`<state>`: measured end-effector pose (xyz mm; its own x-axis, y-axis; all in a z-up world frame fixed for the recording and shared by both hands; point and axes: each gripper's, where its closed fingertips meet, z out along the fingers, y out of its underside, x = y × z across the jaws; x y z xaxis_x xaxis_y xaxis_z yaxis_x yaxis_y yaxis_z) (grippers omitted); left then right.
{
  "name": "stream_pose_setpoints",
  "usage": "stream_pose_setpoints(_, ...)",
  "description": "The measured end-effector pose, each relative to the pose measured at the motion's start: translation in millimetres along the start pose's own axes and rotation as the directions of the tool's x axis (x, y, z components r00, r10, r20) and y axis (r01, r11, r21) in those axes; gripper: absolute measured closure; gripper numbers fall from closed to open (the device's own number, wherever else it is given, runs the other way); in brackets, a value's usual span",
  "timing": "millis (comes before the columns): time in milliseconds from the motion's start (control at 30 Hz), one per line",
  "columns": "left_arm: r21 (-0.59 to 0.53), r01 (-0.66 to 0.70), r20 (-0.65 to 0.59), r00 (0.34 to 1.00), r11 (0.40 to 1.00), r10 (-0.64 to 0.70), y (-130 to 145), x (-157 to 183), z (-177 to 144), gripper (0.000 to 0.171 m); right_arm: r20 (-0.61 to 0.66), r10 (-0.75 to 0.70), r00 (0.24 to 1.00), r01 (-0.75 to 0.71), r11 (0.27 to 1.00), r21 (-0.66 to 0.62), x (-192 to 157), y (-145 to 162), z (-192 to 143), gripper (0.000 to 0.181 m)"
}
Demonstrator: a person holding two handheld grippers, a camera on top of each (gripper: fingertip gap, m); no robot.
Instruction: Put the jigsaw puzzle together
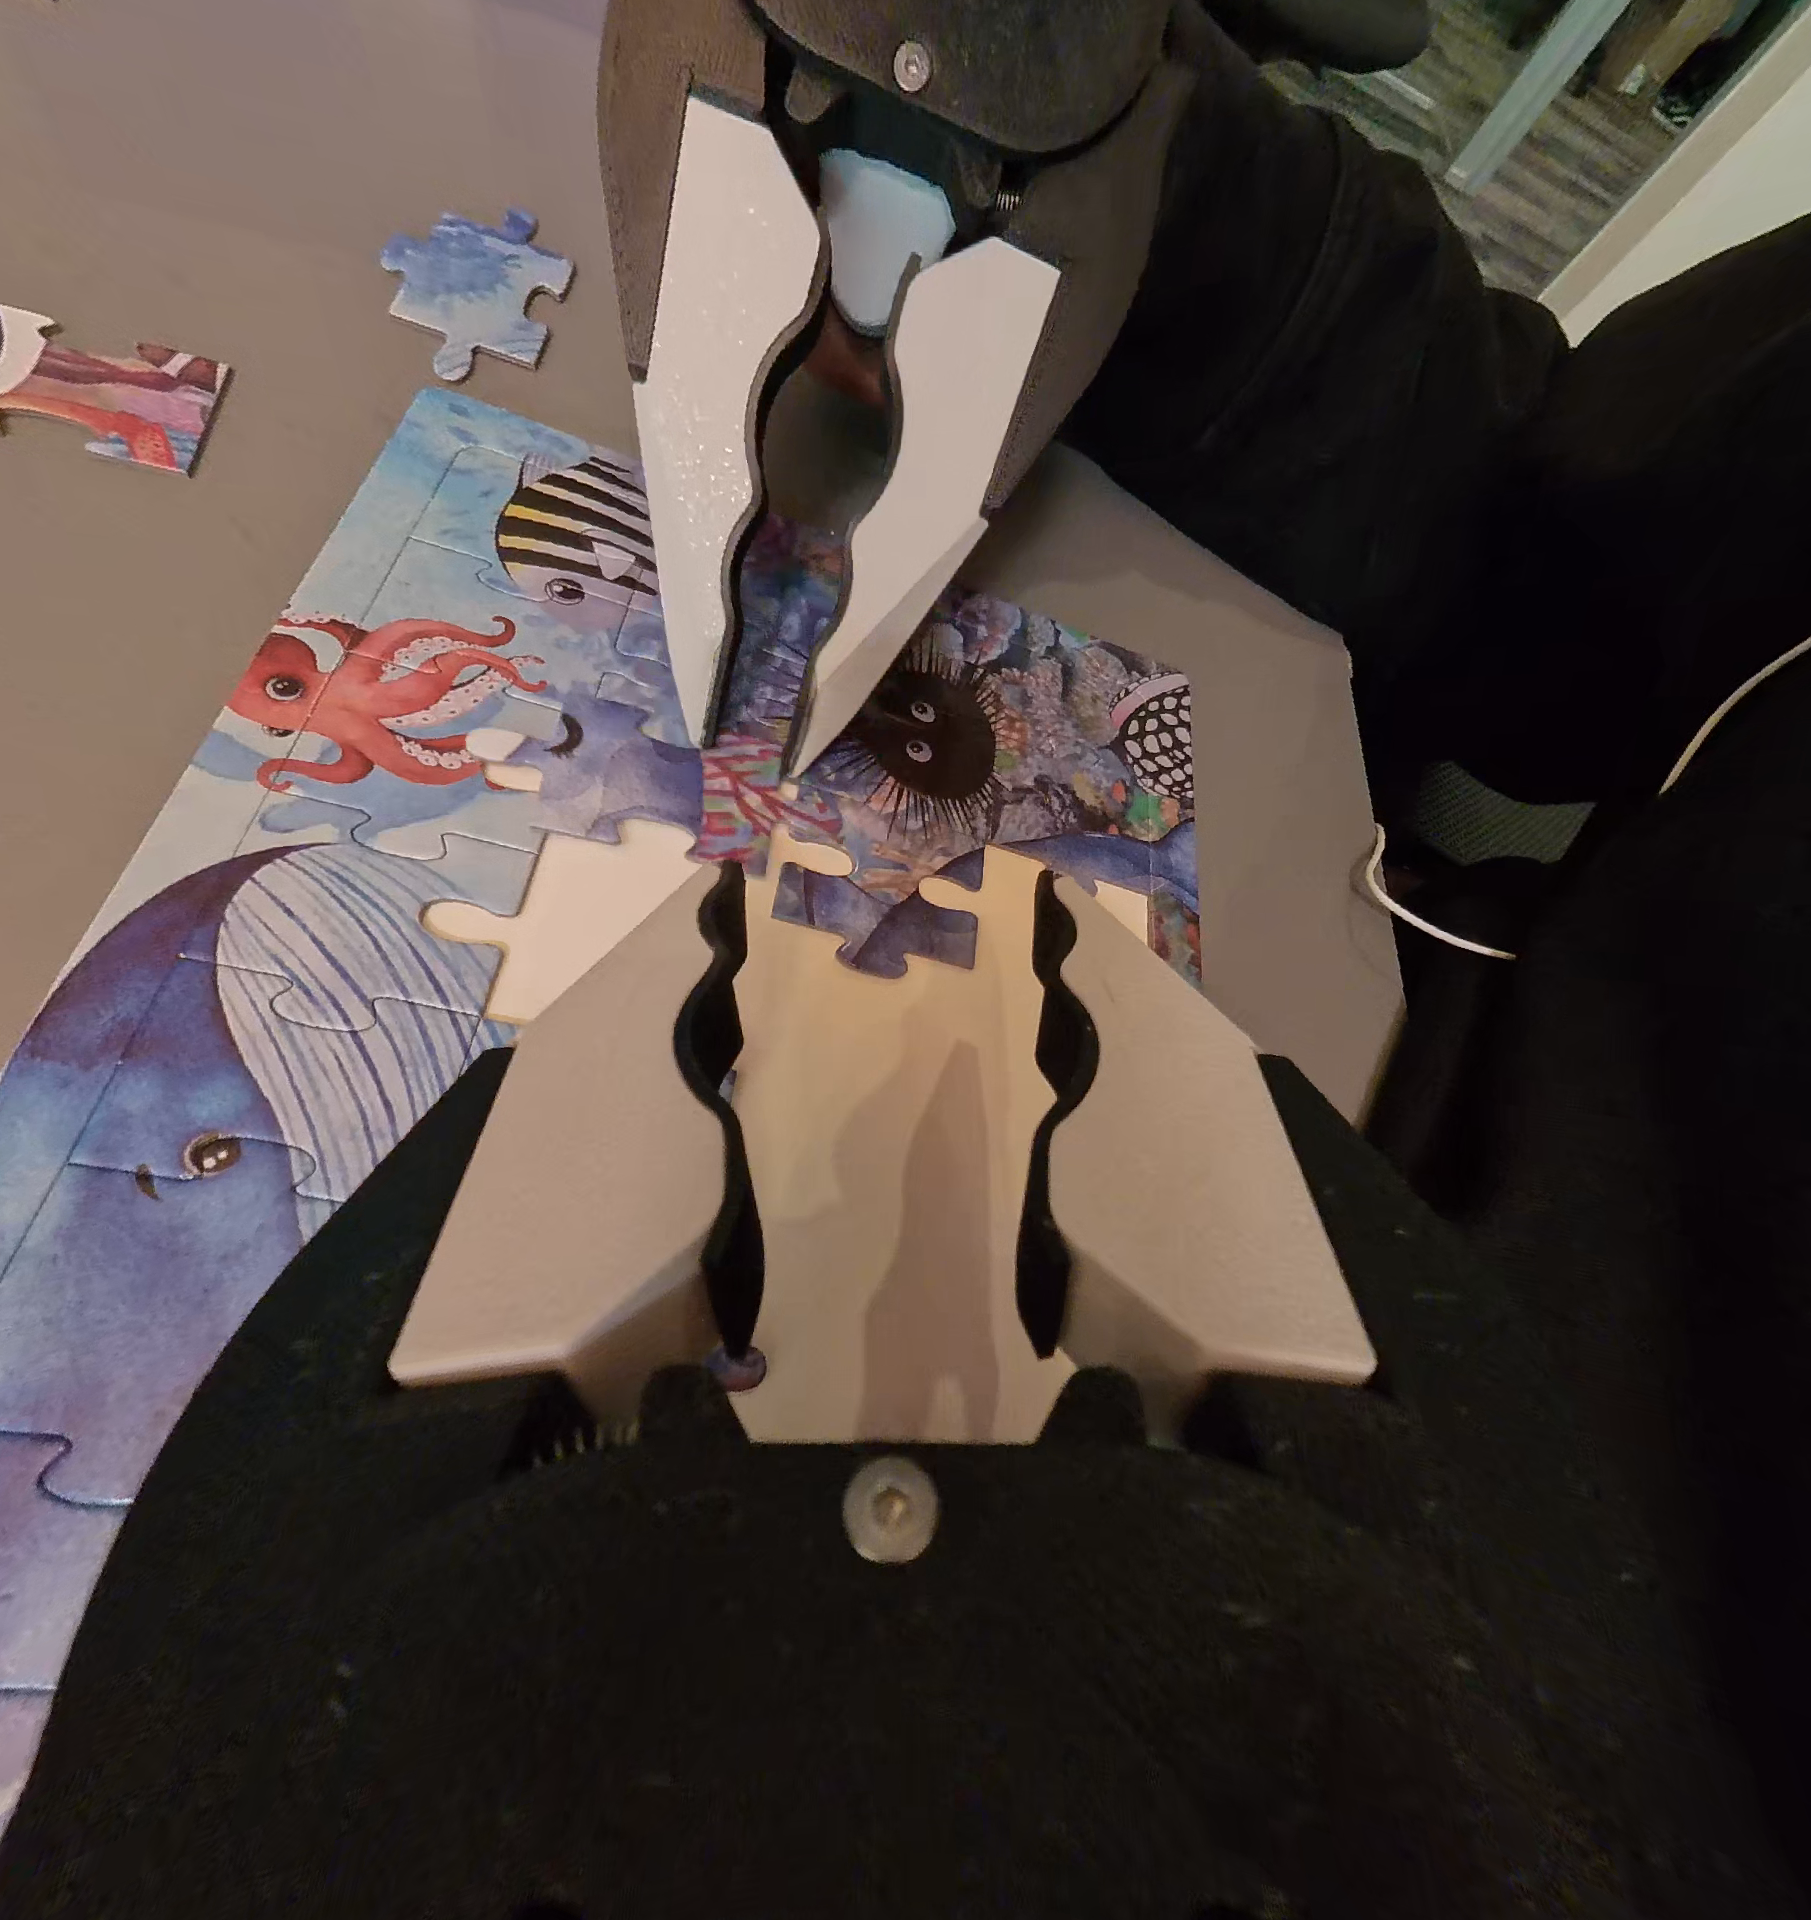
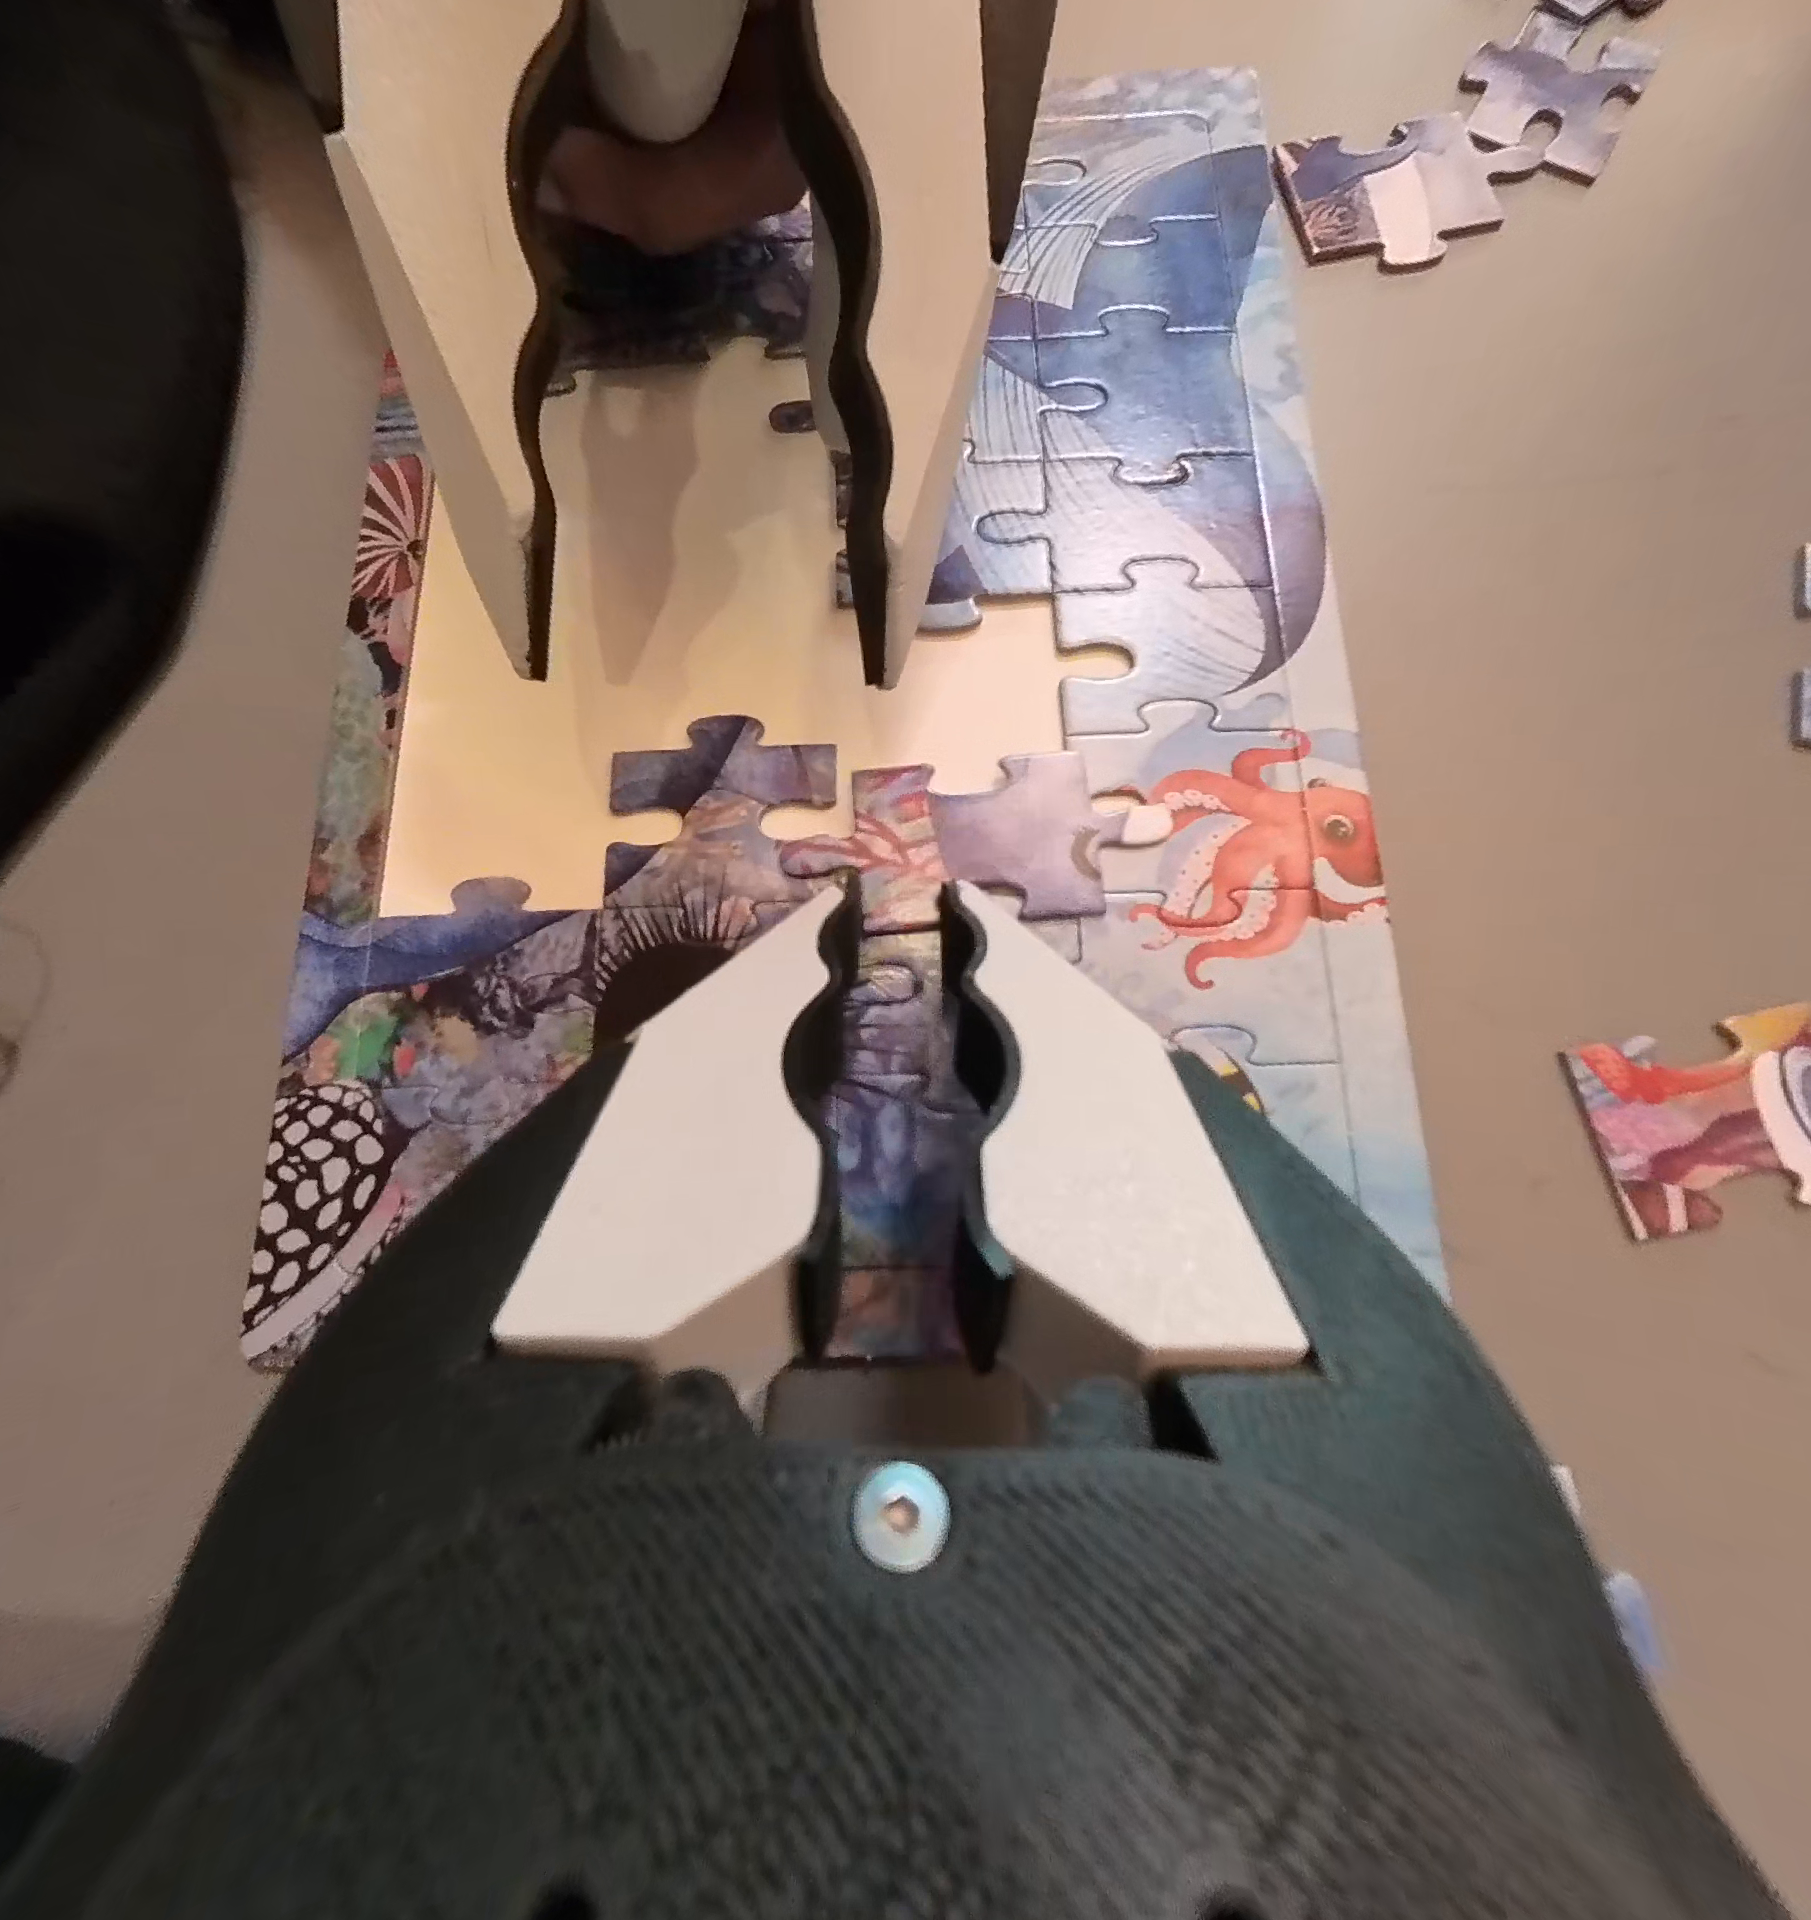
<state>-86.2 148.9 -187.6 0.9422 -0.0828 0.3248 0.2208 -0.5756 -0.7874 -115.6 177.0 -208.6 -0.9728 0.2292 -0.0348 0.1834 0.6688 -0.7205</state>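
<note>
Jigsaw puzzle (image 2: 1171, 644) lies flat on a grey table (image 2: 1566, 436), partly assembled: whale (image 1: 153, 1091), red octopus (image 2: 1275, 842), striped fish (image 1: 568, 520), black sea urchin (image 1: 922, 738) and a spotted fish (image 2: 319, 1174) are in place. A pale bare gap (image 2: 485, 748) sits in the middle of the picture, with no pieces in it.

Right gripper (image 2: 896, 888), dark green body, has its jaws narrow, tips down at the coral piece (image 2: 880, 842) on the edge of the gap. Can't tell if it actually pinches that piece or just rests on it. The piece sits between a purple-blue piece (image 2: 714, 821) and the lilac one (image 2: 1026, 842) beside the octopus; the seam looks slightly uneven.

Left gripper (image 1: 885, 878), black body, jaws wide, nothing between them, hovering over the gap, facing the right one tip to tip.

Loose pieces on the table: a light blue one (image 1: 475, 291), a pink-orange cluster (image 2: 1732, 1112), and a blue-grey group (image 2: 1462, 156) off the puzzle's edge. A white cable (image 1: 1420, 914) runs near the table corner.
</note>
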Motion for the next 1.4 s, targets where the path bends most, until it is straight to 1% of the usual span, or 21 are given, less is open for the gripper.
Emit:
stream_pose_setpoints(200, 0.004, 0.001, 0.002, 1.000, 1.000, -0.001, 0, 0, -1, 0.118, -0.008, 0.002, 1.000, -0.002, 1.000, 0.005, 2, -1, -2, 0.168)
stream_pose_setpoints(233, 0.005, 0.002, 0.003, 1.000, 1.000, -0.002, -1, -1, -1, 0.118, -0.006, 0.000, 1.000, 0.000, 1.000, 0.019, 1, -3, -3, 0.169)
stream_pose_setpoints(267, 0.007, 0.004, 0.007, 1.000, 1.000, -0.004, -1, -1, -1, 0.118, -0.001, -0.003, 1.000, 0.003, 0.999, 0.041, 0, -7, -5, 0.179)
stream_pose_setpoints(300, 0.009, 0.008, 0.013, 1.000, 1.000, -0.008, -1, -3, -1, 0.118, 0.005, -0.009, 1.000, 0.009, 0.998, 0.067, -1, -12, -7, 0.181)
stream_pose_setpoints(400, 0.024, 0.036, 0.035, 0.999, 0.999, -0.037, -3, -8, -3, 0.118, -0.004, -0.016, 1.000, 0.017, 0.991, 0.135, -1, -24, -15, 0.180)
stream_pose_setpoints(533, 0.052, 0.081, 0.023, 0.996, 0.995, -0.083, -5, -12, -6, 0.118, -0.070, 0.003, 0.998, 0.005, 0.993, 0.116, 11, -21, -15, 0.168)
stream_pose_setpoints(633, 0.057, 0.091, 0.018, 0.996, 0.994, -0.092, -6, -12, -6, 0.118, -0.068, 0.064, 0.996, -0.059, 0.995, 0.079, 16, -13, -8, 0.139)
stream_pose_setpoints(667, 0.054, 0.090, 0.018, 0.996, 0.994, -0.091, -5, -12, -6, 0.118, -0.073, 0.080, 0.994, -0.076, 0.995, 0.058, 18, -9, -5, 0.133)
stream_pose_setpoints(700, 0.050, 0.089, 0.020, 0.996, 0.995, -0.090, -5, -12, -5, 0.118, -0.079, 0.086, 0.993, -0.083, 0.996, 0.039, 19, -6, -2, 0.132)
stream_pose_setpoints(800, 0.044, 0.086, 0.022, 0.996, 0.995, -0.087, -4, -12, -5, 0.118, -0.078, 0.076, 0.994, -0.075, 0.997, 0.025, 18, -6, 6, 0.135)
stream_pose_setpoints(900, 0.049, 0.089, 0.019, 0.996, 0.995, -0.090, -5, -12, -5, 0.118, -0.099, 0.064, 0.993, -0.063, 0.998, 0.016, 20, -8, 8, 0.156)
stream_pose_setpoints(1033, 0.056, 0.090, 0.017, 0.996, 0.994, -0.091, -6, -12, -6, 0.118, -0.108, 0.052, 0.993, -0.050, 0.999, 0.017, 21, -8, 3, 0.181)
stream_pose_setpoints(1200, 0.072, 0.101, 0.013, 0.995, 0.992, -0.102, -7, -14, -9, 0.118, -0.071, 0.058, 0.996, -0.055, 0.998, 0.036, 16, -8, -3, 0.181)
stream_pose_setpoints(1267, 0.076, 0.109, 0.009, 0.994, 0.991, -0.110, -7, -14, -9, 0.118, -0.087, 0.057, 0.995, -0.054, 0.998, 0.032, 19, -7, -4, 0.180)
stream_pose_setpoints(1333, 0.075, 0.113, 0.008, 0.993, 0.991, -0.114, -7, -15, -9, 0.118, -0.099, 0.067, 0.993, -0.065, 0.998, 0.024, 21, -5, -3, 0.166)
stream_pose_setpoints(1400, 0.071, 0.112, 0.009, 0.994, 0.991, -0.113, -7, -15, -9, 0.118, -0.066, 0.085, 0.994, -0.084, 0.996, 0.014, 17, -3, 2, 0.155)
